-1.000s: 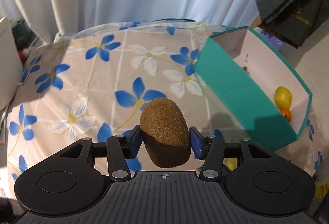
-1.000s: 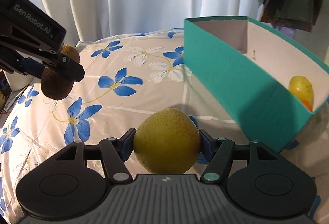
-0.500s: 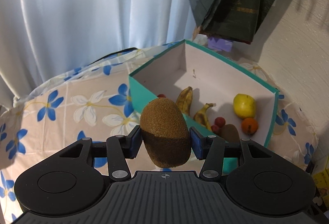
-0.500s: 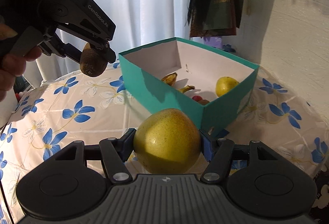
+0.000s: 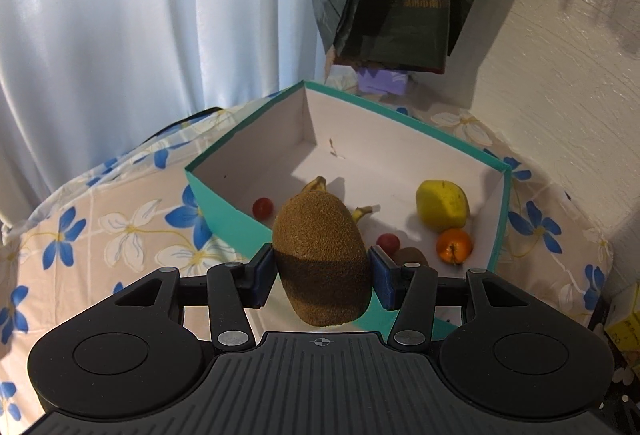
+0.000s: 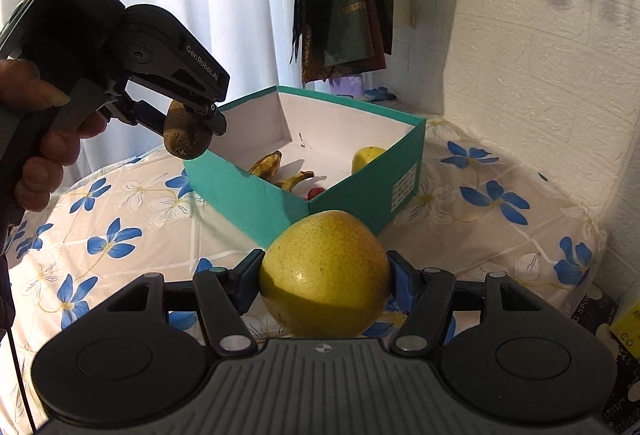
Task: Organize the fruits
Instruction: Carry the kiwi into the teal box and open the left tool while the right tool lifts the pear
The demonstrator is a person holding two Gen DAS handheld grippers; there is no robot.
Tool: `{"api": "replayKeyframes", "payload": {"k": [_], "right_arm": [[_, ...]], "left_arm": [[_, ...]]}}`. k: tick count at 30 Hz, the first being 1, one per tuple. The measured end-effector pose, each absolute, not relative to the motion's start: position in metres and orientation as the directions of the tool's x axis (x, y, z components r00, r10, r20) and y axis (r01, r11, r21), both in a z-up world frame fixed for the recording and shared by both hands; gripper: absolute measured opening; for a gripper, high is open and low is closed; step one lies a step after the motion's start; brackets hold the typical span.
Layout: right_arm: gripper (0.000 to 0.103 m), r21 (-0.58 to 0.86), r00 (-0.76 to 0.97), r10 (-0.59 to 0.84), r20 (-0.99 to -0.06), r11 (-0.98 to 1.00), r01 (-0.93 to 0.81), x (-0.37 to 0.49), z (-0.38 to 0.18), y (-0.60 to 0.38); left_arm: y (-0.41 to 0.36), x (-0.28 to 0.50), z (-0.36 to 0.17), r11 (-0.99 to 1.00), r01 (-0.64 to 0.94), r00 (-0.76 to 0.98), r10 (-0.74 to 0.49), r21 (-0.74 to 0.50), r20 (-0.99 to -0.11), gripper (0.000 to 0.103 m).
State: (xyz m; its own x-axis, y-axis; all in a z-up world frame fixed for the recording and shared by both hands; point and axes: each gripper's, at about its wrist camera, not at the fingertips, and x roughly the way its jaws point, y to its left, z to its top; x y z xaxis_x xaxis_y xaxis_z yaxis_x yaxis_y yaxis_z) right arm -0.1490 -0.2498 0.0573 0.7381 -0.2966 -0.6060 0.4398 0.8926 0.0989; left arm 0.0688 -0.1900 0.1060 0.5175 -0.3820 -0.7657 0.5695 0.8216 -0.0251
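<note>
The left gripper (image 6: pixel 200 123) was clenched on a kiwi (image 5: pixel 322 259), held above the near rim of the teal box (image 6: pixel 256 195), its long axis running roughly upright between the pads. The right gripper (image 6: pixel 324 279) grasped a yellow pear (image 6: pixel 326 273) short of the box's near corner. The left hand was judged nearer the opening.

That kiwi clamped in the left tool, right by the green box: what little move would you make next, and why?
Probably carry the kiwi a little further forward, past the near wall of the box, before letting go. The left tool is shut on it and, seen from the right camera, it hangs about at that rim, not clearly over the white floor where the other fruit lies.
</note>
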Motion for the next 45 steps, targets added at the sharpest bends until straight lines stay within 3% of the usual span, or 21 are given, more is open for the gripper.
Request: {"api": "replayKeyframes", "payload": {"k": [45], "right_arm": [[0.064,0.121,0.758,-0.356,-0.546,0.862,0.492,-0.177,0.075,-0.258]], "left_arm": [[-0.234,0.08,0.085,0.807,0.59,0.581,-0.405,0.023,-0.706,0.054]]}}
